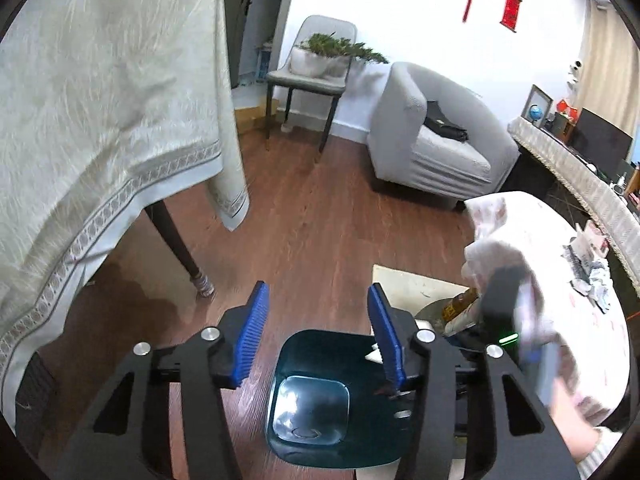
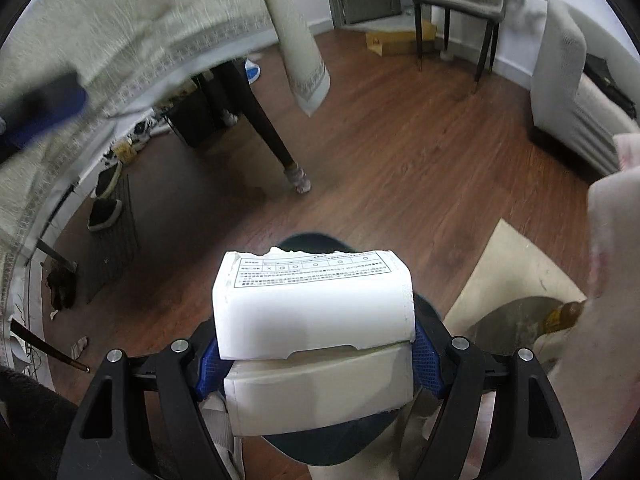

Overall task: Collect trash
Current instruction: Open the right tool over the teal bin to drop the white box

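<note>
A dark teal waste bin (image 1: pixel 298 354) stands on the wooden floor, its mouth open upward. My left gripper (image 1: pixel 318 292) hangs above it, open, with nothing between its blue fingers (image 1: pixel 252 336). A small white scrap (image 1: pixel 374 354) shows at the bin's right wall. My right gripper (image 2: pixel 316 360) is shut on a white cardboard box (image 2: pixel 312 308) with a printed table on its torn end, held over the bin (image 2: pixel 308 240). In the left wrist view the right gripper (image 1: pixel 504 300) is a blur at the right.
A table under a cream cloth (image 1: pixel 100 100) with a dark leg (image 1: pixel 180 248) stands left. A floral-cloth table (image 1: pixel 560 240) at right carries crumpled paper (image 1: pixel 596 280). A grey armchair (image 1: pixel 432 140) and a chair (image 1: pixel 312 76) stand behind. Shoes (image 2: pixel 106 184) lie under the table.
</note>
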Demonstrator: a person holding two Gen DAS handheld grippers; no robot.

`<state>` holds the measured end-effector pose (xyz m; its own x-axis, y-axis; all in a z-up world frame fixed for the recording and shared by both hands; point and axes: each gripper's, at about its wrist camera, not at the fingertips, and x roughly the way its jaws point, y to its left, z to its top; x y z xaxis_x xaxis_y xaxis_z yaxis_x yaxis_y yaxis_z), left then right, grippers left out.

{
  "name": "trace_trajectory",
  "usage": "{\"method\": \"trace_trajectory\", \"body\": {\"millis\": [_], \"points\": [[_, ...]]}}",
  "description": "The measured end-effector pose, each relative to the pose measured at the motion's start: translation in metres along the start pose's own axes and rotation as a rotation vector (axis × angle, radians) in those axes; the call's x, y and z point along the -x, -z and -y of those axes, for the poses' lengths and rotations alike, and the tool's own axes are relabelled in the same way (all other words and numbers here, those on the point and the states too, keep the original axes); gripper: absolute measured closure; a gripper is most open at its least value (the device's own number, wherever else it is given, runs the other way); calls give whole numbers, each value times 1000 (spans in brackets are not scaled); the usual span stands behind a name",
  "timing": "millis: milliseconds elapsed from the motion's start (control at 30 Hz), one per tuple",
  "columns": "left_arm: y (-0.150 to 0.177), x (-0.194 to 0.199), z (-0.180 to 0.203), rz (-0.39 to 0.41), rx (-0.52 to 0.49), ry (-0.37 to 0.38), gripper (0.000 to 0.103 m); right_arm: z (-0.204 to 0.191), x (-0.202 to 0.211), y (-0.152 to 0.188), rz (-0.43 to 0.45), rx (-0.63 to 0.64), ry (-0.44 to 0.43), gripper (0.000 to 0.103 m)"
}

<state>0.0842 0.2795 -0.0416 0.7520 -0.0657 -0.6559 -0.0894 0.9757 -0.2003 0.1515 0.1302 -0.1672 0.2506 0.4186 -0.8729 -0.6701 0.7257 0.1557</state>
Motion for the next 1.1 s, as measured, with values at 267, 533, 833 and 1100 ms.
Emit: {"method": "trace_trajectory", "body": {"millis": [267,533,833,1100], "points": [[-15,20,11,42,19,56,58,-11,-41,19,-99,40,36,26],[-24,33,21,82,0,83,57,-10,-49,29,-115,32,87,14],[-31,35,30,99,-18,94,57,-16,-13,20,-47,51,42,14],[-40,45,46,133,-30,119,57,-25,68,9,116,112,2,14]]}}
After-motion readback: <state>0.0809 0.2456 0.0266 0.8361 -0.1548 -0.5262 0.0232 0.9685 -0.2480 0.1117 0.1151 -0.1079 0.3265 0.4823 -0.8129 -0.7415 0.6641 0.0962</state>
